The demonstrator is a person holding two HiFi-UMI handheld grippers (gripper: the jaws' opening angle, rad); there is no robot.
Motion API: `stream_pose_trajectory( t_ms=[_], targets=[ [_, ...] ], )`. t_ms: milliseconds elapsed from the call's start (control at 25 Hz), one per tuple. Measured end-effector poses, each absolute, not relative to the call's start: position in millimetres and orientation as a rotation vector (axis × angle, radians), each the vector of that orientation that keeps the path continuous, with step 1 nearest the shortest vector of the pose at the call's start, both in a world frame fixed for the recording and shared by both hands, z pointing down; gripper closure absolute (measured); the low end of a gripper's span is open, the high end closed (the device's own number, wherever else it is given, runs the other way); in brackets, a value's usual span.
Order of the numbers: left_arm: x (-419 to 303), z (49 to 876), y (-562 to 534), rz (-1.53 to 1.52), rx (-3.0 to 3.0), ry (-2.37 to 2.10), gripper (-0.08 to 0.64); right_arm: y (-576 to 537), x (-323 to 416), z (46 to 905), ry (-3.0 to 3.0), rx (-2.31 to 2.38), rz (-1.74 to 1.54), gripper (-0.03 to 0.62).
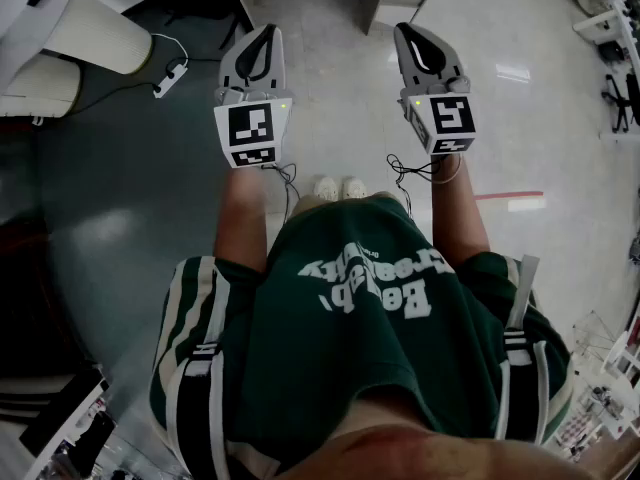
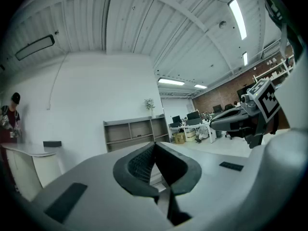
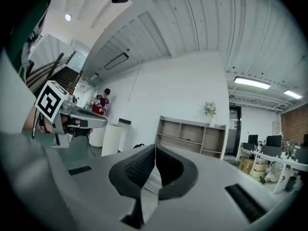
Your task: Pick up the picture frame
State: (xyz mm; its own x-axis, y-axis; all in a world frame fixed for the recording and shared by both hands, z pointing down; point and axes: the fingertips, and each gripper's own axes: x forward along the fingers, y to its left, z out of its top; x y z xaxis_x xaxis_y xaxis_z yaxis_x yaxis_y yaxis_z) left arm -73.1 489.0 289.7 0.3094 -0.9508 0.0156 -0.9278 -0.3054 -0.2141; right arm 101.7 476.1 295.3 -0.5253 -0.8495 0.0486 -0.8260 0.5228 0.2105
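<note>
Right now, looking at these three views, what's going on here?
A person stands holding the left gripper and right gripper out level, side by side. Both are shut with nothing between the jaws. No picture frame shows in any view; an open shelf unit with a small plant on top stands ahead. The pickup has not begun.

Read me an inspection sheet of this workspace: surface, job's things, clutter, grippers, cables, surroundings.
Surface: pale tiled floor, darker at left.
Job's things: picture frame, nothing seen.
Clutter: nothing seen close by.
Grippers: left gripper and right gripper both level, jaws shut, empty.
Cables: power strip on the floor at left; thin wires hang under both grippers.
Surroundings: open shelf unit with a small plant on top; office desks beyond.
</note>
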Motion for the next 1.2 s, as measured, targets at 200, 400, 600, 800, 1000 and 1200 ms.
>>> stream_pose_trajectory(
  t_ms=[200, 400, 600, 800, 1000, 1200],
  targets=[
    [-75.4, 288.8, 492.7, -0.207, -2.406, 1.728, 0.543, 483.1, 97.7, 298.8, -2.608, 1.459, -0.238, 0.557],
    [-77.0, 290.2, 497.6, -0.177, -2.437, 1.706, 0.543, 487.8, 97.8, 296.8, -2.635, 1.495, -0.209, 0.557],
    [-77.5, 293.4, 494.7, -0.187, -2.442, 1.709, 0.543, 484.9, 103.1, 299.1, -2.641, 1.505, -0.194, 0.557],
    [-76.6, 292.2, 479.1, -0.177, -2.449, 1.728, 0.543, 471.6, 95.1, 299.4, -2.638, 1.458, -0.243, 0.557],
    [-74.6, 294.2, 452.2, -0.16, -2.445, 1.74, 0.543, 443.0, 93.1, 305.6, -2.639, 1.433, -0.233, 0.557],
    [-71.3, 295.1, 400.9, -0.157, -2.432, 1.749, 0.543, 384.1, 94.3, 304.3, -2.661, 1.415, -0.249, 0.557]
  ],
)
